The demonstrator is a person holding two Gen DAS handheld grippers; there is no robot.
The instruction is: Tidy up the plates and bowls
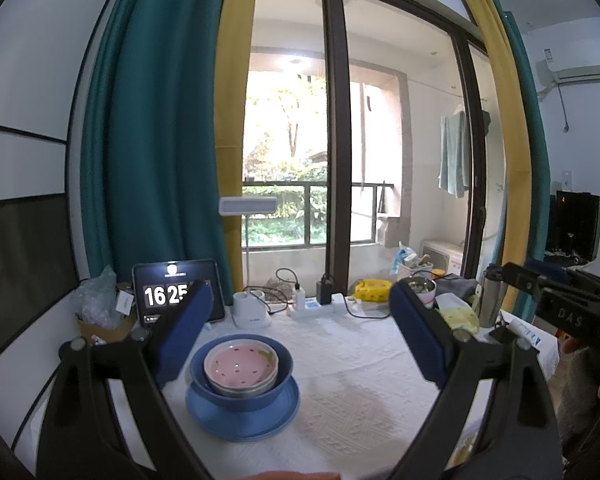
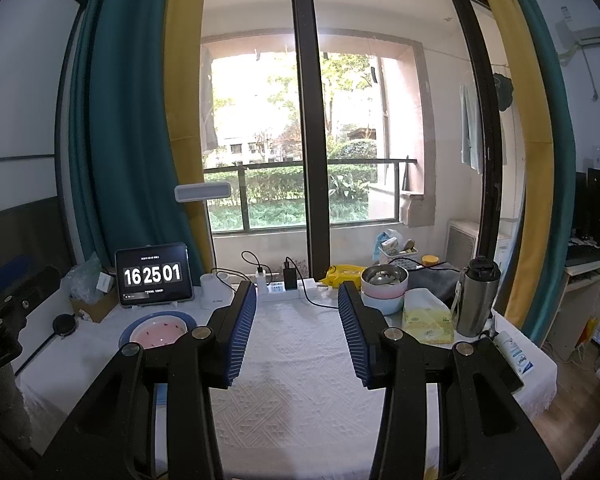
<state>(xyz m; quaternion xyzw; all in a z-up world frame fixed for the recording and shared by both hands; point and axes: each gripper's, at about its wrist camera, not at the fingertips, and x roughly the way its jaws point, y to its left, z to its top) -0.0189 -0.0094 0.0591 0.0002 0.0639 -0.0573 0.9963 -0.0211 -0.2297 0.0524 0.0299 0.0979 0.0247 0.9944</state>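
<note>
Blue on blue on pink is what I'm looking at: a blue plate (image 1: 242,416) near the table's (image 1: 360,380) left edge, a blue bowl (image 1: 240,376) sitting on it, and a pink bowl (image 1: 240,366) nested inside that. My left claw (image 1: 300,340) is hanging released, jaws spread wide, with the stack sitting just inside the left finger and nothing pinched. My right claw (image 2: 296,328) is sitting about half open over the bare middle of the cloth, also gripping nothing.

The other pile is back by the far right corner: a metal bowl (image 2: 384,276) on top of a pink and a pale blue bowl (image 2: 382,302), jammed in beside a tissue pack (image 2: 428,316) and a steel flask (image 2: 476,300), with a power strip (image 2: 284,288) and its cables running along the far edge.

Here's what I'm worrying about. If I'm going for that far pile with the right claw, the flask looks tall and tippy, and a finger swinging wide could be knocking it over or snagging a cable. Glazed rims look slick, so pinching one bowl wall at an angle could be letting it slip. And the left stack is already three high, so dropping more on off-centre could be rocking the whole thing toward that left edge. The cloth may also be bunching if I'm dragging anything instead of lifting.
</note>
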